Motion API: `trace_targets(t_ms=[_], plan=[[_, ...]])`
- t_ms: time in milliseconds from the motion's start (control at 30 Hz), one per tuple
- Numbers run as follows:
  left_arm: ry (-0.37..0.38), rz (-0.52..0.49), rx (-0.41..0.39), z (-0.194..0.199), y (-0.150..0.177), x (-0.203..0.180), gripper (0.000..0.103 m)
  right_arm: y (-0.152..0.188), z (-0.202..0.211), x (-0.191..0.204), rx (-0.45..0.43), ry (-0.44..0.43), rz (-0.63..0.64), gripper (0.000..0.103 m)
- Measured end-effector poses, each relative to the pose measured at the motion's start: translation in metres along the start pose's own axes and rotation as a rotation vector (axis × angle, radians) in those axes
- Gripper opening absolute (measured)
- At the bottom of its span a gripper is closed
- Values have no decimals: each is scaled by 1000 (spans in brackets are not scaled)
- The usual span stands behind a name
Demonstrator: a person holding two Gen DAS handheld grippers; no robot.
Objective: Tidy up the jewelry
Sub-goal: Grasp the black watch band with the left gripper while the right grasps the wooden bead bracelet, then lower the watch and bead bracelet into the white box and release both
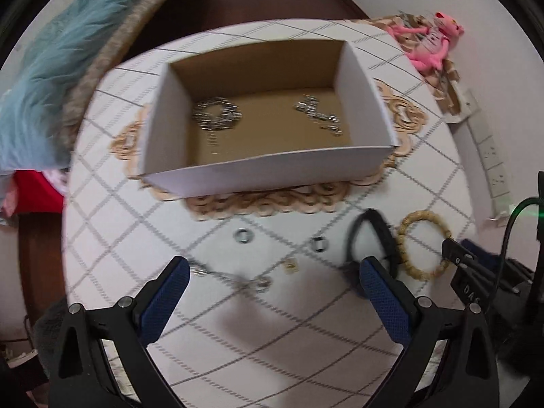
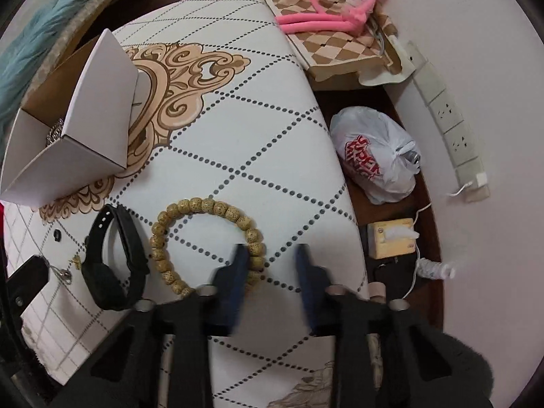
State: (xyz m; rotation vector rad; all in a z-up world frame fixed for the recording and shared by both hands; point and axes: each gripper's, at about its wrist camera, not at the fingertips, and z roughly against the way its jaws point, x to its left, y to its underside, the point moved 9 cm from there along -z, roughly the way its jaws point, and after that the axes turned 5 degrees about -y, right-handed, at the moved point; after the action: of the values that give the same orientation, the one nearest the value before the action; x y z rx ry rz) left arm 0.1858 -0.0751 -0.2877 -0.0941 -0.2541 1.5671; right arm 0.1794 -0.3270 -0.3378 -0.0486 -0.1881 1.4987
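Left gripper point(image 1: 272, 275) spread wide, empty; right gripper point(image 2: 270, 260) parted — one finger over tan bead bracelet point(image 2: 204, 238), not clamped.

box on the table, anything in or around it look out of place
Nothing looks damaged or spilled. The box stands upright with silver jewelry inside. What stands out is loose pieces outside it: rings, a black watch and a bead bracelet.

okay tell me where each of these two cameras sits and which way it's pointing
Left wrist: on the left gripper, low over the table, facing the box; its open blue fingers show.
Right wrist: on the right gripper, looking down at the bead bracelet; fingers open.
Shared: box, bracelet, black watch, pink toy.
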Motion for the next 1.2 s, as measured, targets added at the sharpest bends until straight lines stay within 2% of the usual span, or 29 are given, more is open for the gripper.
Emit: trace_targets(t_ms=[133,167,233,300,333,367,400,500,667,900,1033,1200], plan=[[60,-48,22,-12,-2,-27,101,4,0,-16,10,-20,-26,9],[64,-59,23,-14,-3,-31,98,6,1,-21,12,-28,-40,9],[82,-85,38,-23,-1,-41,80,8,3,-27,19,-40,-58,9],[102,-109,67,-32,4,-48,39,12,4,-29,23,-52,-63,9],[113,-115,82,-37,6,-50,31,13,5,-30,23,-50,-60,9],[104,-120,67,-35,5,-50,25,15,5,-29,24,-50,-56,9],[110,-131,48,-33,5,-51,14,16,5,-28,26,-56,-57,9],[120,-131,46,-31,6,-47,10,18,10,-20,20,-78,-56,9],[134,-111,16,-18,7,-27,9,12,33,1,-20,-145,-46,9],[160,-85,-58,28,8,11,9,-12,100,40,-123,-239,15,9],[170,-61,-120,64,-13,36,9,-33,137,66,-175,-287,65,9],[175,-34,-168,85,-50,59,9,-63,176,107,-217,-372,123,9]])
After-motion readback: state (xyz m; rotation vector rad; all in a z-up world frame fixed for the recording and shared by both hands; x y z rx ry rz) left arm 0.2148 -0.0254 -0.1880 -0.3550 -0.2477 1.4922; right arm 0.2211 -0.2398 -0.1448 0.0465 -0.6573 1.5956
